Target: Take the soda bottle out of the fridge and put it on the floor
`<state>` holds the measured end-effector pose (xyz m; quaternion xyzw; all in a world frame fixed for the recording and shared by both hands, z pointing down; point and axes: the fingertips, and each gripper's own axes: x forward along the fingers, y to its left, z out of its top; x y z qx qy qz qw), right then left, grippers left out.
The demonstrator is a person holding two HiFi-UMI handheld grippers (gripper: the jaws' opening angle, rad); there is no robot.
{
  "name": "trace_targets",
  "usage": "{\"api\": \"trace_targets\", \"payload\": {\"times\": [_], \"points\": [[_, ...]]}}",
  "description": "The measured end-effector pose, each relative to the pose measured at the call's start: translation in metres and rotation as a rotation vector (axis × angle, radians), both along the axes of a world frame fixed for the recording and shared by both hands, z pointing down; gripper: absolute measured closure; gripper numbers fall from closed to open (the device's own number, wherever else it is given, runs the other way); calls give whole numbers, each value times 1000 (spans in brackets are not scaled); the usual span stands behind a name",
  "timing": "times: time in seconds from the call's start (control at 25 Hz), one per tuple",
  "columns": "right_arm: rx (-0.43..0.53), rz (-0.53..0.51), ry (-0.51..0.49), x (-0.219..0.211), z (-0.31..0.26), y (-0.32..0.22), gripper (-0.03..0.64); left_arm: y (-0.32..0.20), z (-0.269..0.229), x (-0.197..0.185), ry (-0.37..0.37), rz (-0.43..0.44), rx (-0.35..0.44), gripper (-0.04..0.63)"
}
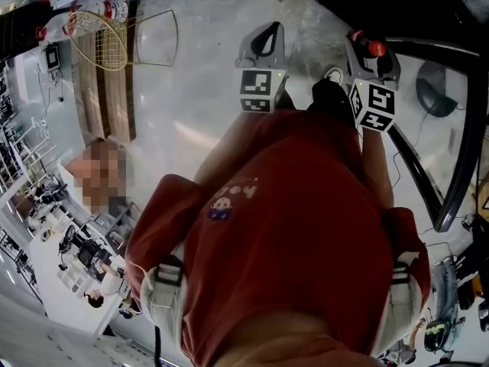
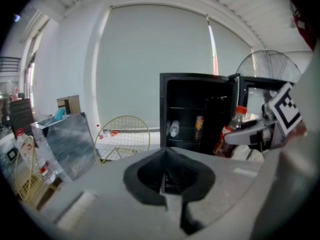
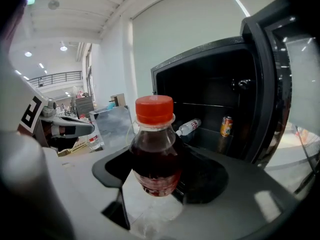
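So the soda bottle point(image 3: 155, 149) is already clear of the fridge point(image 3: 215, 104). It sits in the right claw point(image 3: 159, 176), pads clamped on the body around the label, red cap on top. The fridge is right behind it with the door point(image 3: 274, 84) swung open. A water bottle point(image 3: 189, 127) is lying on a shelf in there and a can point(image 3: 226, 126) stands next to it, neither being touched.

The left claw point(image 2: 167, 176) is closed on nothing, pads pressed together. It hangs just beside the right one, on its left. From the left gripper view you can see the soda out to the right, in front of the fridge's dark opening.

What matters for the next bit, as far as I can judge, is that the bottle's long axis runs roughly vertical, cap up and base down, maybe leaning a touch. The floor point(image 1: 191, 105) is straight below both claws, pale and glossy in the head view. So the target is under the bottle, not off to either side. The right hand is the one that has it, so I'd say that hand does the lowering and the left just stays out of the way.

I'd keep it upright on the way down so the base lands flat. That floor looks slick and a tall bottle tips easily if it's let go at an angle.
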<state>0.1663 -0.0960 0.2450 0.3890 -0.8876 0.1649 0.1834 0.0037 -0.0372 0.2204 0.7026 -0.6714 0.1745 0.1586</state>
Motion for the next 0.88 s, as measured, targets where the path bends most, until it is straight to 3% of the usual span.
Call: {"api": "trace_targets", "payload": {"times": [0.28, 0.52, 0.88], "points": [[-45, -23, -6, -4, -3, 35, 313, 34, 8, -12, 46, -28, -43, 595], [-89, -14, -8, -41, 9, 52, 313, 56, 49, -52, 104, -55, -103, 595], [-166, -80, 47, -96, 69, 105, 313, 109, 110, -92, 119, -78, -164, 595]]}}
